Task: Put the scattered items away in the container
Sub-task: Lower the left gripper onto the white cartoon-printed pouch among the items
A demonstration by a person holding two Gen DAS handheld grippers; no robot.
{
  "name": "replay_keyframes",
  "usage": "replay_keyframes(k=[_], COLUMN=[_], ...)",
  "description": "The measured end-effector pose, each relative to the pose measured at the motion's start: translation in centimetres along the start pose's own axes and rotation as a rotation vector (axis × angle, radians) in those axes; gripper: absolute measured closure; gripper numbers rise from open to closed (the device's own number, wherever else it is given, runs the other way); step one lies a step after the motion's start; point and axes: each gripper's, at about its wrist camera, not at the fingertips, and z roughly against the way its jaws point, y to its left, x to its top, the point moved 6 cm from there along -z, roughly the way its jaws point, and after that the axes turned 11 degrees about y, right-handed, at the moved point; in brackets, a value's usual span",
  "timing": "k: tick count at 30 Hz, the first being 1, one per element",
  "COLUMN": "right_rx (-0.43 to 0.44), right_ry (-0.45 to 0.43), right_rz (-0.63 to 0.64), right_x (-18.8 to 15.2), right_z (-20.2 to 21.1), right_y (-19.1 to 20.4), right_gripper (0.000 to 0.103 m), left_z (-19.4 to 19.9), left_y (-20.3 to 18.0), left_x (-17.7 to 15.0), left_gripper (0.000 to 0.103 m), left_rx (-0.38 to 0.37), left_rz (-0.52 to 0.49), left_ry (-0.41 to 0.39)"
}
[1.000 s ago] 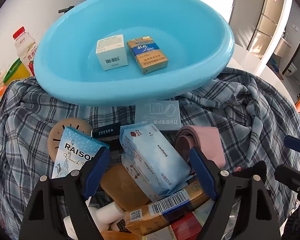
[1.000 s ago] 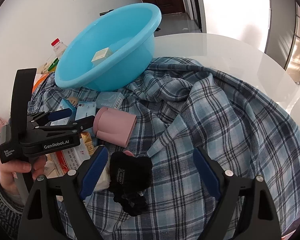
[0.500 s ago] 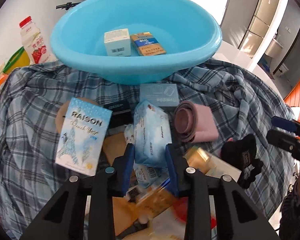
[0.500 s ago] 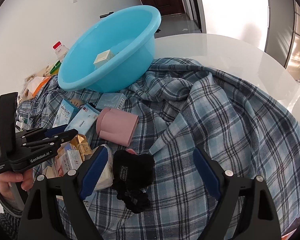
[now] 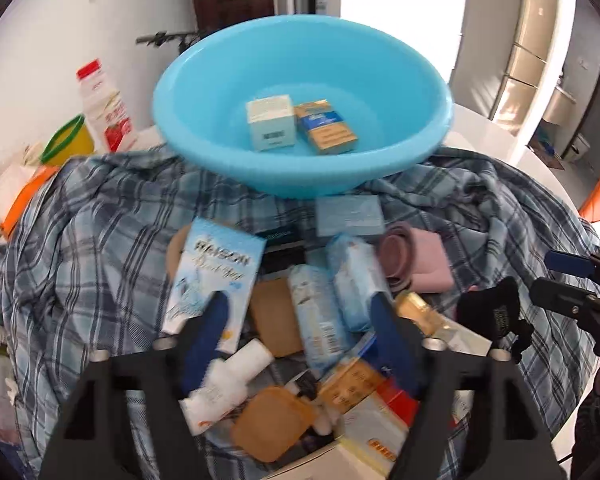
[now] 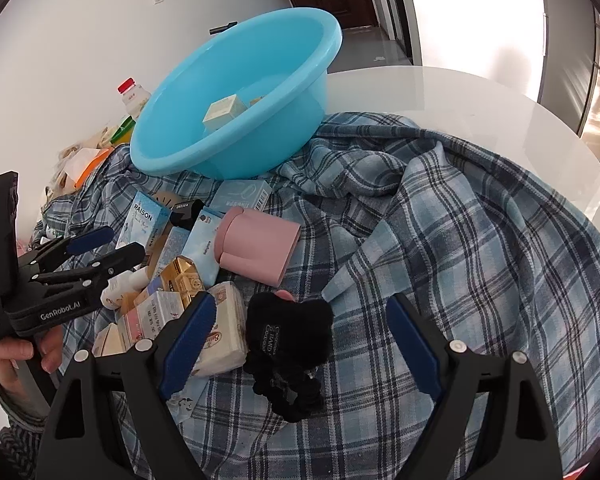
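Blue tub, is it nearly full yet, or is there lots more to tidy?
Not nearly. The blue tub holds only a white box and a gold-and-blue pack. Both grippers' jaws are open and hold nothing. A big pile still lies on the plaid cloth, including the pink case and RAISON box.

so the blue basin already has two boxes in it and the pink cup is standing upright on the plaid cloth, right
Not quite. The blue basin does hold two boxes, but the pink cup is lying on its side on the plaid cloth, its open end facing the pile of small packets. The right wrist view shows this most clearly.
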Motion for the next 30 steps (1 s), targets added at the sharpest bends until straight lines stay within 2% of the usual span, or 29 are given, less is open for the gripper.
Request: replay_keyframes(k=[3,7,14,18,19,21,24,27,30], right_rx=[-0.006,-0.006,0.001,0.010,0.009,0.009,0.010,0.013,0.012], right_ry=[-0.004,-0.005,0.016,0.017,0.017,0.016,0.017,0.020,0.016], right_rz=[-0.014,-0.035,-0.045,-0.033,-0.032,-0.036,-0.051,-0.052,-0.039], right_x=[-0.1,-0.3,-0.3,-0.4,-0.4,-0.3,-0.3,-0.4,-0.5], right_z=[0.2,0.4,-0.5,-0.6,-0.6,-0.6,-0.7,-0.7,-0.4], right_y=[-0.5,-1.2,-1.5,-1.1,-1.1,-1.2,-1.4,-1.3,-0.9], right_gripper=[0.017,0.017,0.017,0.017,0.017,0.017,0.017,0.017,0.017], left_z=[-0.9,-2.8,-6.0,-6.3,-6.3,-5.9,-5.0,-4.0,-3.3], left_y=[-1.7,-2.3,-2.1,-1.5,-1.5,-1.6,-1.5,-1.3,-1.2], left_x=[0.6,1.3,1.2,0.6,0.4,-0.1,-0.6,-1.0,-1.6], left_gripper=[0.023,0.023,0.023,0.023,0.026,0.045,0.058,0.067,0.070], left_rx=[0.039,0.046,-0.022,-0.068,-0.073,-0.099,-0.102,-0.131,-0.143], left_rz=[-0.059,-0.059,-0.017,0.026,0.019,0.011,0.007,0.016,0.013], left_ry=[0.015,0.057,0.146,0.174,0.180,0.173,0.159,0.150,0.147])
